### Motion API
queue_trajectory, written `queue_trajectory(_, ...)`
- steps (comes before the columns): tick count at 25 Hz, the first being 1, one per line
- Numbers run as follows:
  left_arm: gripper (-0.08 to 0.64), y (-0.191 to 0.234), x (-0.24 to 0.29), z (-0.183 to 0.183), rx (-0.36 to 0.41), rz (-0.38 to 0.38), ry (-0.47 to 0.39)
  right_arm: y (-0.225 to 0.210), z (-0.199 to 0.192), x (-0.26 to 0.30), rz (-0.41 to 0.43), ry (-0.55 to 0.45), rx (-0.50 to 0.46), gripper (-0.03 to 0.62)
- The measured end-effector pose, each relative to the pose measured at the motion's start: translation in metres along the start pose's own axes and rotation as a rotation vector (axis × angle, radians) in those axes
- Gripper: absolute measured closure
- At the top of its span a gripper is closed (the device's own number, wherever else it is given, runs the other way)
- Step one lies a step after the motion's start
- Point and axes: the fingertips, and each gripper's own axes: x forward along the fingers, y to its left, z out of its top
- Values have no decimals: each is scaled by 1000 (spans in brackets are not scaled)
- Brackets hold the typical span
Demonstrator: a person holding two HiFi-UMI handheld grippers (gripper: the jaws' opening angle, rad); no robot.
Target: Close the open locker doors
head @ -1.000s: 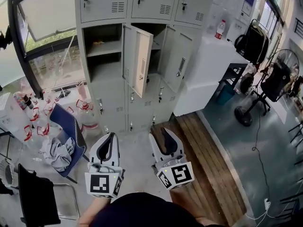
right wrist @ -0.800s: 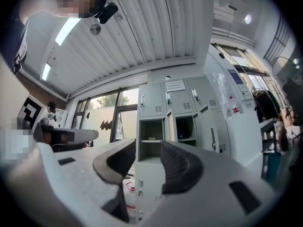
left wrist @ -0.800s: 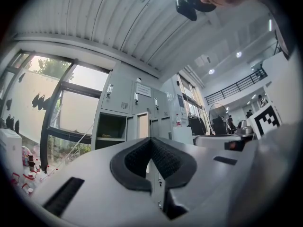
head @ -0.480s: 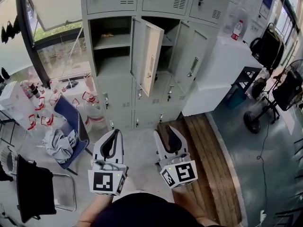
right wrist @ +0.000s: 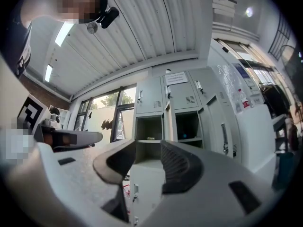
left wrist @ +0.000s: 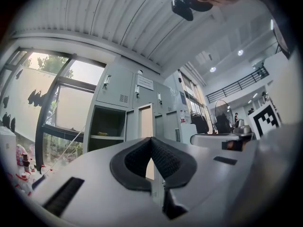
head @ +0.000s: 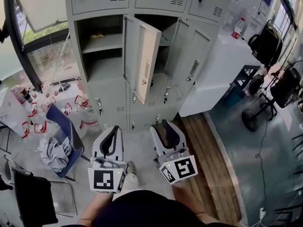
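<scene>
Our left gripper (head: 115, 129) has its jaw tips together with nothing between them, and our right gripper (head: 162, 125), just beside it, holds its jaws apart and empty. Both point toward the lockers (head: 102, 103) without touching them. Ahead, the middle door (head: 146, 60) stands swung far out toward us, the right door (head: 189, 63) hangs partly open, and a blue chair (head: 66, 126) sits to the left.
</scene>
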Motion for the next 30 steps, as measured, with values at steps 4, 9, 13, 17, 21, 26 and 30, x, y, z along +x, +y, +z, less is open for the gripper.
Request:
queue_trajectory(4,558,14,45,-4,11,-4,-12,-27,-3,41,16,-5,-14,445)
queue_trajectory(9,558,32,96,-11,8,-12,-16,-60,-7,86,33,-2,-32,445)
queue_trajectory(13,558,44,126,-19,4,-24,9,-79,-12,116,37,8,-33,445)
queue_trajectory(17,558,58,153,-27,-10,-37,27,-91,-21,141,42,32,-19,445)
queue_trajectory(21,558,65,181,-31,-16,-68,23,-101,-30,160,50,55,-10,445)
queue_trajectory(26,558,65,208,-39,-26,-120,32,-108,-38,173,74,54,1,445)
queue_trajectory(30,558,65,223,-49,-33,-141,52,-115,-44,182,106,60,8,445)
